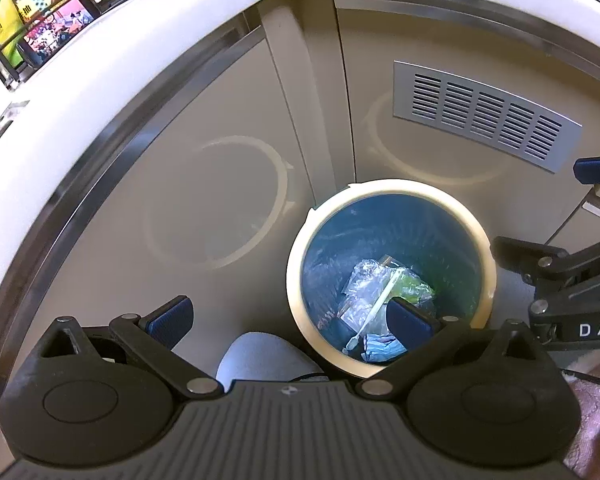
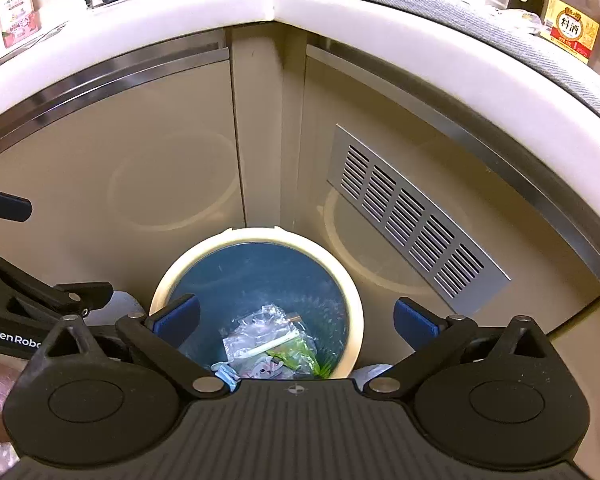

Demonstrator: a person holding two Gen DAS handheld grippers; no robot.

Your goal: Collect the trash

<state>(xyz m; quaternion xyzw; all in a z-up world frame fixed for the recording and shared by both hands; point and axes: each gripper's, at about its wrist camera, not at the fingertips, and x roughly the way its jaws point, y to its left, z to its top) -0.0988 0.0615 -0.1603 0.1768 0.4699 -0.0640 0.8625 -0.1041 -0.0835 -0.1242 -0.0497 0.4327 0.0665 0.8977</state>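
Blue-lined cream bin (image 2: 256,240) holds crumpled clear plastic wrappers (image 2: 260,332).

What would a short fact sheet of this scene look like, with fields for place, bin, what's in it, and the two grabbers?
place: floor corner under a white counter, beside cabinet doors with a metal vent
bin: round trash bin, cream rim, blue liner
contents: clear plastic wrap, a white stick, green wrapper, crumpled paper
left gripper: open, empty, above the bin
right gripper: open, empty, above the bin
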